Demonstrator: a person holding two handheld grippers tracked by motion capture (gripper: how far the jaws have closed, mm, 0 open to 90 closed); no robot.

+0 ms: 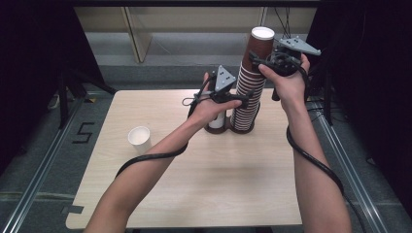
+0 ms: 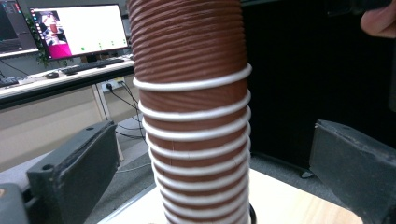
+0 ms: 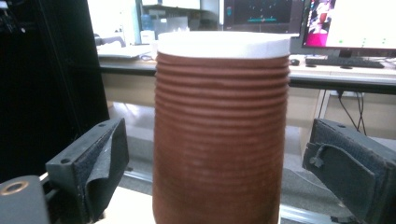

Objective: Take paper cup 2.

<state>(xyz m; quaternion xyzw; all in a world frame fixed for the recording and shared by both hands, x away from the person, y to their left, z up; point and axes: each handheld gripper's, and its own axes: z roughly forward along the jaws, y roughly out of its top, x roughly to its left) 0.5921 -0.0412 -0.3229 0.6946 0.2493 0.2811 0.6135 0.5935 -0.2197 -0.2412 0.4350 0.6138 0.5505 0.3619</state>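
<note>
A tall stack of brown ribbed paper cups (image 1: 248,92) with white rims stands at the back of the wooden table (image 1: 209,184). Its top cup (image 1: 260,44) sticks up well clear of the cups below. My left gripper (image 1: 244,100) straddles the stack's middle (image 2: 196,116); in the left gripper view (image 2: 205,168) both pads stand clear of the cups, so it is open. My right gripper (image 1: 255,59) is up at the top cup (image 3: 219,130). In the right gripper view (image 3: 217,158) its jaws flank that cup with a gap on each side, open.
A single white-lined cup (image 1: 139,139) stands upright at the table's left. A short cup or low stack (image 1: 216,124) sits just left of the tall stack's base, partly behind my left hand. Dark curtains flank the table. A desk with monitors (image 2: 79,30) lies beyond.
</note>
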